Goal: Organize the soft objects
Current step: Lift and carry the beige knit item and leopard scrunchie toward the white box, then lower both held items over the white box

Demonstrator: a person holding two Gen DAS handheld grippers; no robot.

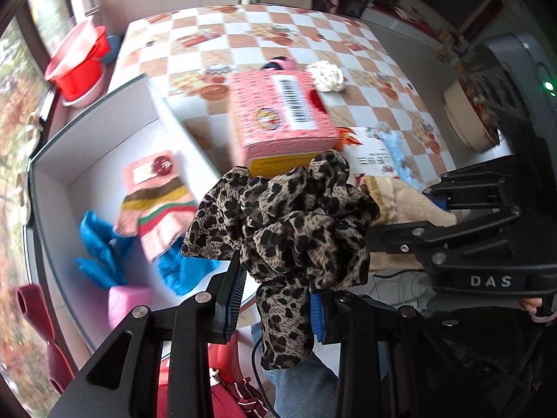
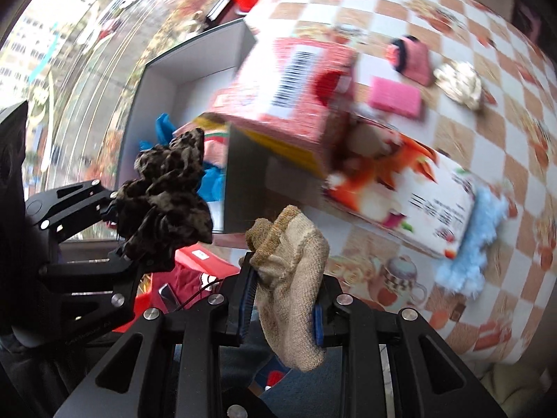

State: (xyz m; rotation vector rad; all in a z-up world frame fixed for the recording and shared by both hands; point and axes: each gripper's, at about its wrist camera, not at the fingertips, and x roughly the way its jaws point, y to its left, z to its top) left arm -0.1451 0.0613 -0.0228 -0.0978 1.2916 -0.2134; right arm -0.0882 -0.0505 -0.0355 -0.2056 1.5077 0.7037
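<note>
My left gripper (image 1: 276,304) is shut on a leopard-print scrunchie (image 1: 285,223), held above the table's near edge; it also shows in the right wrist view (image 2: 167,195). My right gripper (image 2: 282,304) is shut on a beige sock (image 2: 290,278), seen in the left wrist view (image 1: 400,205) just right of the scrunchie. A white open box (image 1: 97,132) at the left holds a striped knit glove (image 1: 156,202), blue cloth (image 1: 101,244) and a pink sponge (image 1: 127,304).
On the checked table (image 1: 278,28) stand a pink carton (image 1: 282,115) and a white printed carton (image 2: 417,188). A pink sponge (image 2: 395,99), a pink pouch (image 2: 409,57), a white scrunchie (image 2: 459,83) and a light-blue fluffy cloth (image 2: 470,247) lie around them. Red basins (image 1: 78,66) sit far left.
</note>
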